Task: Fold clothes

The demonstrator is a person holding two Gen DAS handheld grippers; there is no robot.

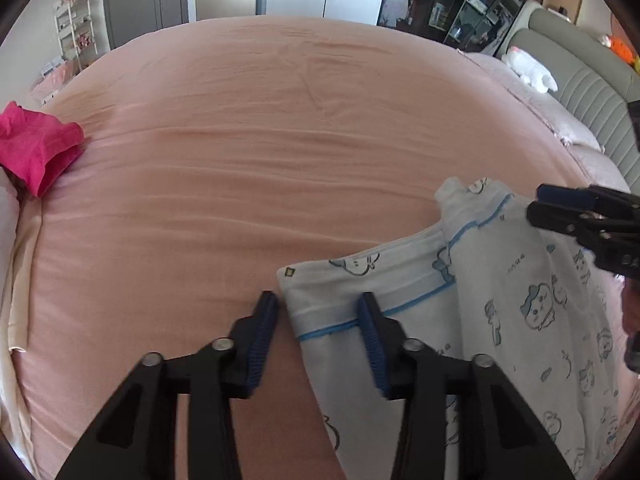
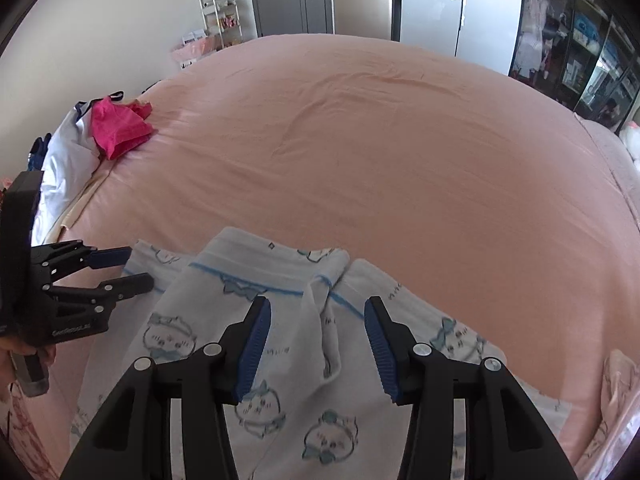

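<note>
Seen now on a wide bed with a peach-pink cotton sheet point(image 1: 280, 140): a white, thin-knit child's garment printed with pale blue cartoon animals and edged in blue piping point(image 1: 500, 320), spread at the near edge of the bed, close under both tools. Left gripper point(image 1: 318, 332) held low at the garment's left corner, jaws wide apart, 1 finger on bare sheet and the other over the blue-piped hem, gripping nothing. Right gripper point(image 2: 318, 340) poised above the garment's middle, jaws likewise spread wide and empty, straddling a raised ridge of bunched cloth. Lying partly flat, partly gathered: 1 banded, blue-trimmed edge laid across the top, a loose fold standing up near the centre, wrinkles running toward the viewer. Could be a garment being smoothed out for folding, or a fold half made; impossible to tell from this alone. Best handled, by the look of it, with each pinch taken on the stiffer piped band rather than the thin body cloth, catching every layer at once, and with both sides kept level so the edge stays straight. Soft sheet beneath likely to drag along if the jaws bite too deep. Off at the bed's far left edge, well apart: a crumpled magenta fabric piece point(image 1: 36, 144).
</note>
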